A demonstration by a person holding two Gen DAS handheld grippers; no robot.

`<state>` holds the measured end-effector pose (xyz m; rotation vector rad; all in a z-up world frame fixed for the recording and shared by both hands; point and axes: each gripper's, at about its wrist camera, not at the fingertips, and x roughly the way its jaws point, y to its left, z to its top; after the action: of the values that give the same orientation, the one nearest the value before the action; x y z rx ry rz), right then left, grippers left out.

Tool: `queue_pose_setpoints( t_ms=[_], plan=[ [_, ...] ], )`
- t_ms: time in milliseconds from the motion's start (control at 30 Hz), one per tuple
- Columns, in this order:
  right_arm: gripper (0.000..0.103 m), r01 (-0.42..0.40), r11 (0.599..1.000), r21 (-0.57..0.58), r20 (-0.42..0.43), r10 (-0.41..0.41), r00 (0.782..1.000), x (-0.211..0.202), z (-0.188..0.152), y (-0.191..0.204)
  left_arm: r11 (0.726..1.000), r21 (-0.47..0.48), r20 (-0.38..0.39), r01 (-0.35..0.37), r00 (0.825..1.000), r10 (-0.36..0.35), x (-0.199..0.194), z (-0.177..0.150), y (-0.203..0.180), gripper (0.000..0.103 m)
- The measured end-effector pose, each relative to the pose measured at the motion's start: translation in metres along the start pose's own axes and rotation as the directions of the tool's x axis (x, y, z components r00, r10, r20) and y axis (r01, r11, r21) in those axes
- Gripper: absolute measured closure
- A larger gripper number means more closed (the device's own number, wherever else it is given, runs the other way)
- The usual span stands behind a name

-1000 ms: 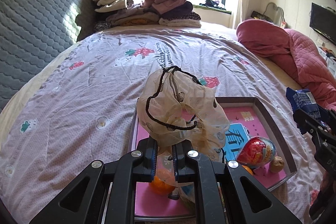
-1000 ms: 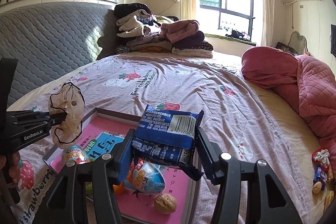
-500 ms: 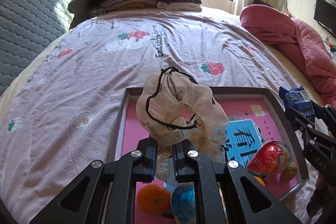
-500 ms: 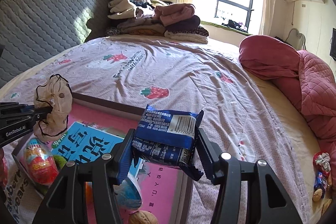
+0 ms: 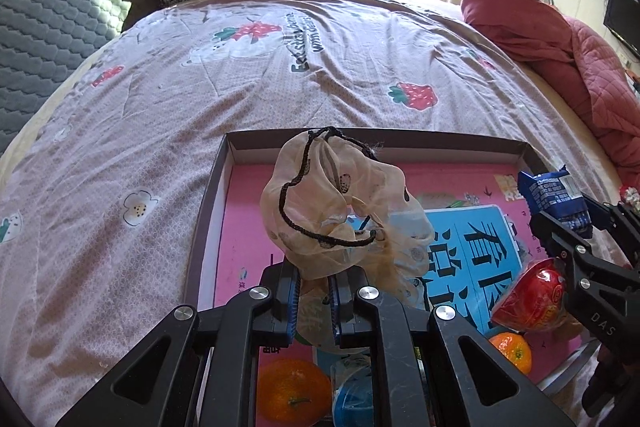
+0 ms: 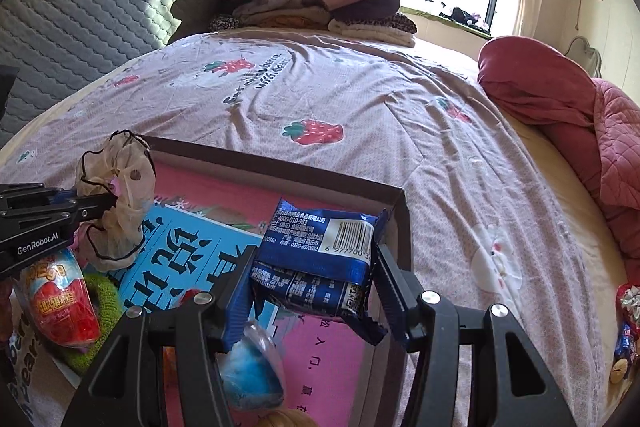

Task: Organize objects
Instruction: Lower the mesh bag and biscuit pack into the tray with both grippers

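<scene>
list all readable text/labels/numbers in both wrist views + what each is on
"GenRobot.AI": side of the left gripper.
"DAS": body of the right gripper, cut off.
"4000-010-983", "0370-3070082", barcode digits "6 977700": blue snack packet; its other print is too small.
"with bears": bedsheet; the line above it is blurred.
Large Chinese characters on the blue panel in the box lid: partly hidden.
Red egg wrapper: distorted, unreadable.

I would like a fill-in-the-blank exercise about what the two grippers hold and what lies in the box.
1. The left gripper is shut on a beige ____ with black trim.
2. The right gripper holds a ____ snack packet.
3. The inside of the box is mostly ____.
4. An ____ lies in the box beneath the left gripper.

Missing words: scrunchie; blue; pink; orange
</scene>
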<state>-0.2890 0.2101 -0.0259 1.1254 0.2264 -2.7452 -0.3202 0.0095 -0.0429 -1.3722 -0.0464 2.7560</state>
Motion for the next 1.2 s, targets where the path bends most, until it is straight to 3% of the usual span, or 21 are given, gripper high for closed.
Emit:
queue_pose_setpoints(
  t_ms=[767, 1200],
  plan=[
    [0.046, -0.079, 0.990, 0.113, -0.074, 0.088, 0.993, 0.012, -0.001, -0.015, 0.999, 0.016, -0.037, -0.038, 0.999, 0.038, 0.011, -0.004, -0.001, 0.086],
    [0.046, -0.051, 0.994, 0.096, -0.083, 0.059, 0.995, 0.009, 0.001, -0.013, 0.998, 0.023, -0.038, -0.051, 0.998, 0.052, 0.008, -0.003, -0.002, 0.080]
  ],
)
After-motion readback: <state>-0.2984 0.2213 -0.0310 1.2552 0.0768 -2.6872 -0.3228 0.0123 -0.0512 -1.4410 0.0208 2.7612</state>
